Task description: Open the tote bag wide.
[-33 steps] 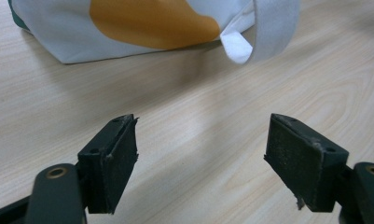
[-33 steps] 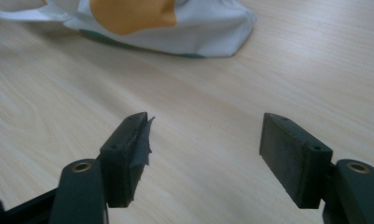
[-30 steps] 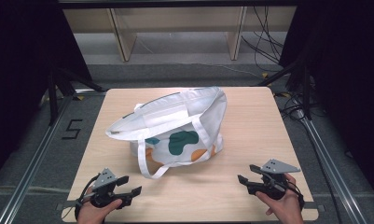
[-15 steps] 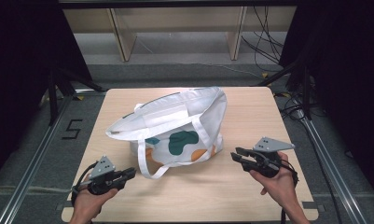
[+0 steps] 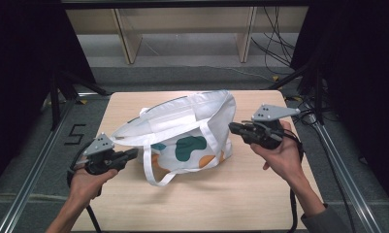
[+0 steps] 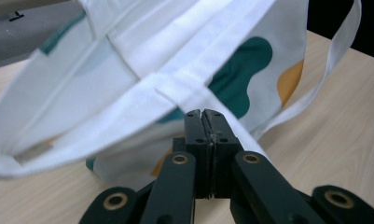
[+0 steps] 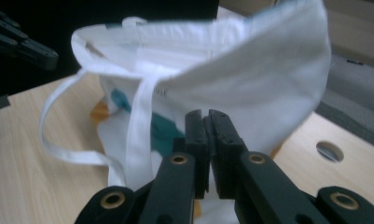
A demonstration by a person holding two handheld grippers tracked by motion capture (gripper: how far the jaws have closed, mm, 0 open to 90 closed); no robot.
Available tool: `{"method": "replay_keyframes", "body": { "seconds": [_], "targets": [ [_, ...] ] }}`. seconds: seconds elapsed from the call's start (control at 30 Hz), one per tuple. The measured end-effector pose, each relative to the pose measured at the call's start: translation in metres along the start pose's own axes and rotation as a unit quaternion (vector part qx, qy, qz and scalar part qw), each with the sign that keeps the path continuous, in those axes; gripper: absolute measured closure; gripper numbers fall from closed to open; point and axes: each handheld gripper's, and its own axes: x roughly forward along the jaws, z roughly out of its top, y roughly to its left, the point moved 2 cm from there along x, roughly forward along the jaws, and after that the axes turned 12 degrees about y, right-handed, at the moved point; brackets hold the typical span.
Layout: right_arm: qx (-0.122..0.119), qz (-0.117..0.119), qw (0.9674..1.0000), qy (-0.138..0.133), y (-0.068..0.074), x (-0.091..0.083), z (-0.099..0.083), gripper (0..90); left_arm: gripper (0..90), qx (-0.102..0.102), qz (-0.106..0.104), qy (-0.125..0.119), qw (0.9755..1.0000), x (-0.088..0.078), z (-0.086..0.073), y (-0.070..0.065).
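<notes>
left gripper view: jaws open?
No, the left gripper has its jaws pressed together with nothing between them, just short of the white bag.

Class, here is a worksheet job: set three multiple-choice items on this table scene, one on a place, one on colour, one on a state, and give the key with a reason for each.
1. Where does the tote bag lie?
A. on the floor
B. on the wooden table
C. on a shelf

2. Which colours are the blotches printed on the bag?
A. green and orange
B. red and blue
C. black and pink

3. How do the fingers of the left gripper stand?
A. spread wide
B. clamped on a cup
C. pressed together

Key: B, the bag rests on the tabletop between the left gripper and the right gripper; A, green and orange patches show on its white side; C, the left gripper view shows no gap between the fingers.
</notes>
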Motion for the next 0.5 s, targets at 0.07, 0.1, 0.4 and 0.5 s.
{"method": "replay_keyframes", "body": {
  "seconds": [0.07,0.1,0.4,0.5],
  "targets": [
    [-0.008,-0.005,0.9999,-0.003,-0.001,0.0,0.007,87.4,88.1,0.005,0.004,-0.001,1.0,0.0,0.006,0.001],
    [-0.018,-0.007,0.9998,-0.006,-0.003,0.0,0.023,87.5,87.5,0.009,0.002,-0.003,1.0,0.0,0.015,0.003],
    [-0.024,-0.032,0.999,0.02,-0.016,0.022,0.061,87.3,87.4,0.008,0.023,-0.007,0.9997,0.003,0.047,0.02],
    [-0.018,-0.047,0.9976,0.048,-0.027,0.04,0.063,87.1,87.7,-0.008,0.026,-0.006,0.9996,0.013,0.051,0.031]
  ]
}}
